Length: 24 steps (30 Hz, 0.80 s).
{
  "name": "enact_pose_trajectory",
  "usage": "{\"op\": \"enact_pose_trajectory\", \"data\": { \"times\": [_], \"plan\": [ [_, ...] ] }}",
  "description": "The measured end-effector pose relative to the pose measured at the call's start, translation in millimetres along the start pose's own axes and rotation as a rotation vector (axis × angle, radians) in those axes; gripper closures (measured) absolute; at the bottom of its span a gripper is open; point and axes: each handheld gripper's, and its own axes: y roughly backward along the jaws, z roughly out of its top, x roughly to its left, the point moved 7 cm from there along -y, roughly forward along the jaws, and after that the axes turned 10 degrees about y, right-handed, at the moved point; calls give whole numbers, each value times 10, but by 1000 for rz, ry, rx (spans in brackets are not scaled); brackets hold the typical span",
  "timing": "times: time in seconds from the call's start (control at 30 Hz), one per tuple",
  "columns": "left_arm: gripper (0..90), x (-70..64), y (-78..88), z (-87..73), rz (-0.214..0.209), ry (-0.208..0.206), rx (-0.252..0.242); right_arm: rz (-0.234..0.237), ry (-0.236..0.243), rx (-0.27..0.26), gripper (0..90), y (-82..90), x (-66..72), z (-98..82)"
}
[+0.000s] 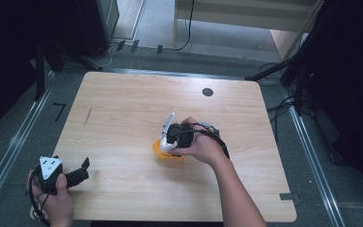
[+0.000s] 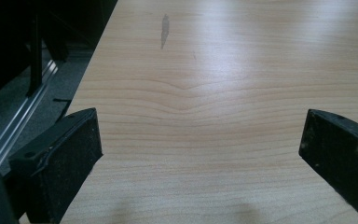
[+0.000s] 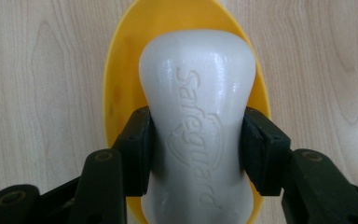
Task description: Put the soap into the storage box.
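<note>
the right gripper (image 3: 196,140) was clamped on a white bar of soap (image 3: 196,116), its two black jaws pressed against the bar's narrow waist, one on each side. directly beneath the soap, and showing past it ahead of the jaws, lay a yellow dish (image 3: 121,70); whether the bar rested in it or hung just above could not be told. in the high view the right hand (image 1: 203,147) held that gripper near the middle of the wooden table (image 1: 123,109), with the dish (image 1: 163,153) just under it.

the soap looked stiff and solid, moderately weighty for its size, and smooth (likely slippery if at all damp). its pinched-in waist seemed the sensible place to take hold, since the wider ends on either side of the jaws would probably stop it sliding out. too hard a squeeze might dent the embossed face.

the left gripper (image 2: 200,154) stood wide open with nothing between its jaws, bare tabletop ahead of it. the left hand (image 1: 52,194) held it at the near left corner, well apart from the soap.
</note>
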Motion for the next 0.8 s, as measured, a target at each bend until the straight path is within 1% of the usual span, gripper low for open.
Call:
{"op": "enact_pose_trajectory", "data": {
  "times": [0.03,0.07,0.1,0.13,0.2,0.27,0.3,0.33,0.4,0.47,0.5,0.53,0.6,0.7,0.73,0.77,0.8],
  "plan": [
    [0,-1,0,0,0,1,-1,4,-5,1,497,-1,4,1],
    [0,-1,0,0,-1,0,0,-4,-16,0,456,7,4,1],
    [0,-1,0,0,0,1,-1,-22,-23,-18,427,25,-9,13],
    [0,0,0,0,-1,0,-1,-29,-38,-36,418,58,-22,23],
    [0,0,0,0,-1,0,-1,-33,-55,-80,407,136,-49,41],
    [0,0,2,0,0,1,-1,-31,-77,-102,386,189,-47,37],
    [0,-1,2,0,-1,1,-1,-32,-90,-106,375,214,-42,25],
    [0,-1,3,0,0,1,-1,-39,-90,-105,365,233,-50,5],
    [0,-3,2,0,3,-3,-1,-51,-106,-109,349,270,-48,-42],
    [0,-5,1,-1,2,-9,-2,-60,-137,-125,332,311,-52,-103],
    [0,-4,2,-1,3,-9,-2,-67,-164,-130,311,327,-53,-143],
    [0,-5,2,0,3,-8,-4,-74,-174,-142,302,337,-65,-182],
    [0,-4,1,0,3,-7,-4,-86,-211,-153,285,358,-69,-267],
    [0,-5,1,-1,4,-11,-3,-110,-277,-183,223,390,-67,-381],
    [0,-5,1,-1,4,-11,-3,-110,-277,-183,223,390,-67,-381],
    [0,-7,2,-1,4,-11,-4,-117,-297,-188,195,400,-65,-420],
    [0,-7,3,-1,5,-12,-5,-138,-337,-198,145,411,-60,-505]
  ]
}}
